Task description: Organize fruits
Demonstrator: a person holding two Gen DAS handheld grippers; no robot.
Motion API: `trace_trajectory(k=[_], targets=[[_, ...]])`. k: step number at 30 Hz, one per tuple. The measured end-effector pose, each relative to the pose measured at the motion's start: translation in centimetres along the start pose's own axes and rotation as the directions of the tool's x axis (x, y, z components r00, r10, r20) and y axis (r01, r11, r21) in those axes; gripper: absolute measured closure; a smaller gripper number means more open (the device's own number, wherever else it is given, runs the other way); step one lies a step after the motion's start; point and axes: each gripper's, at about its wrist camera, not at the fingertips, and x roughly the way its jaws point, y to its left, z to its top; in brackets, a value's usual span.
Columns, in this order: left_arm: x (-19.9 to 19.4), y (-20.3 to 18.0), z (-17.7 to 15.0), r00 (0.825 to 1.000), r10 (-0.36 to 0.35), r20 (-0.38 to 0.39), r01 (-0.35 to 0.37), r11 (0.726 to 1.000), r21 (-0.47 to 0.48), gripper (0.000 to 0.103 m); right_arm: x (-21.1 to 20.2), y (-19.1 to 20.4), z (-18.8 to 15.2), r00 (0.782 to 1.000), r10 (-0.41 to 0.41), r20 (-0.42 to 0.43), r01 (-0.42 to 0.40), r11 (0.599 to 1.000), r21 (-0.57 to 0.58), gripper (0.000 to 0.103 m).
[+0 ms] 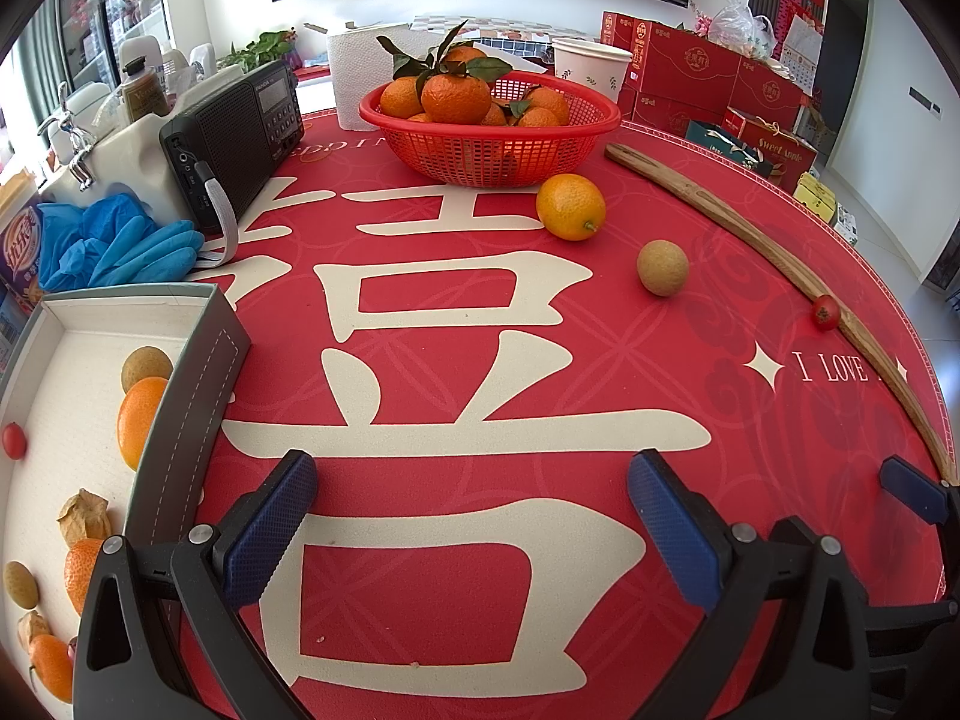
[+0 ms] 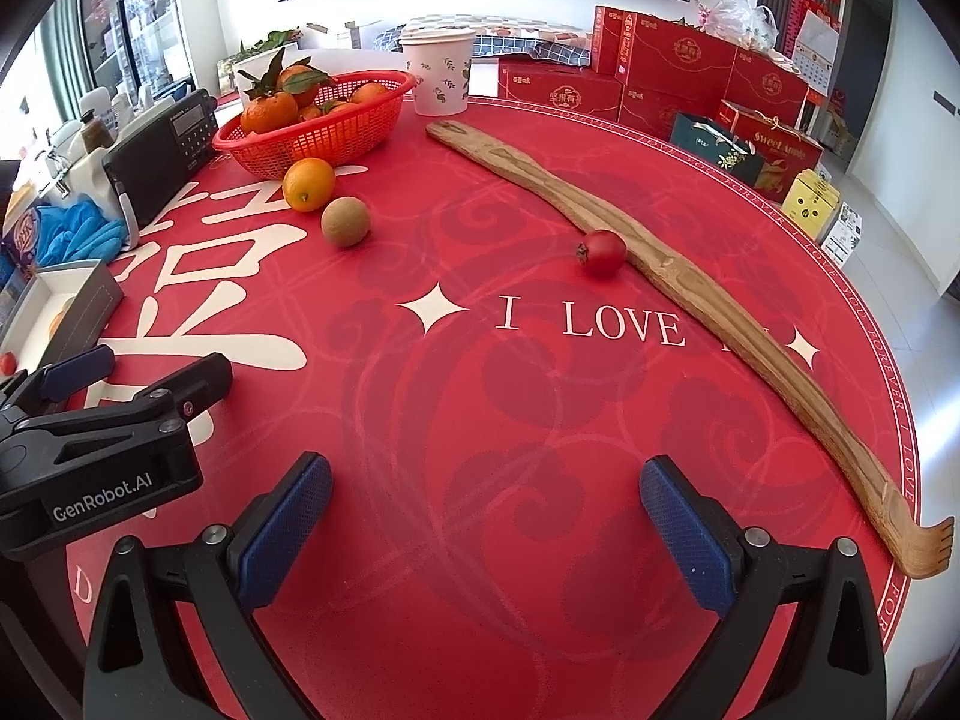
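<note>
Left wrist view: left gripper [image 1: 471,531] is hovering low over the red table mat [image 1: 456,360], jaws spread wide and gripping nothing. Grey-walled box [image 1: 198,372] is sitting at the left edge, holding an orange [image 1: 139,420], a brown round fruit [image 1: 146,367], a small red fruit [image 1: 13,441] and a papery husked fruit [image 1: 84,516] (more pieces lower down, partly cut off). Red mesh basket [image 1: 489,132] is standing at the far side, filled with leafy tangerines [image 1: 456,97]. Loose orange [image 1: 570,207] is lying just in front of the basket; loose brown fruit [image 1: 662,268] is lying near it. Black radio [image 1: 234,138] and blue gloves [image 1: 114,243] are lying at the left.

Right wrist view: right gripper [image 2: 485,537] is likewise hanging wide apart and empty over the mat. Red cherry tomato [image 2: 602,252] is touching the long wooden back scratcher [image 2: 672,276]. Paper cup [image 2: 437,72] is standing beside the basket.
</note>
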Motion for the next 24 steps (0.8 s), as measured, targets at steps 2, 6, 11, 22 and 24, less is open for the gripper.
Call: trace_trajectory(k=[2,6,11,22,24], targets=[[0.0,0.0,0.0,1.0,0.0,0.0,0.0,1.0,0.0,0.0,0.0,0.0,0.0,1.0,-0.001,-0.003,0.001,1.0,0.003,0.0],[0.0,0.0,0.0,1.0,0.0,0.0,0.0,1.0,0.0,0.0,0.0,0.0,0.1,1.0,-0.005,-0.005,0.005,1.0,0.007,0.0],[0.0,0.0,0.0,1.0,0.0,0.0,0.0,1.0,0.0,0.0,0.0,0.0,0.0,1.0,-0.005,-0.003,0.005,1.0,0.007,0.0],[0.0,0.0,0.0,1.0,0.0,0.0,0.0,1.0,0.0,0.0,-0.1,-1.0,0.0,0.999,-0.002,-0.048,0.002,1.0,0.011,0.0],[0.0,0.0,0.0,1.0,0.0,0.0,0.0,1.0,0.0,0.0,-0.2,-1.7,0.1,0.998,-0.002,-0.055,0.004,0.999,0.032,0.0]])
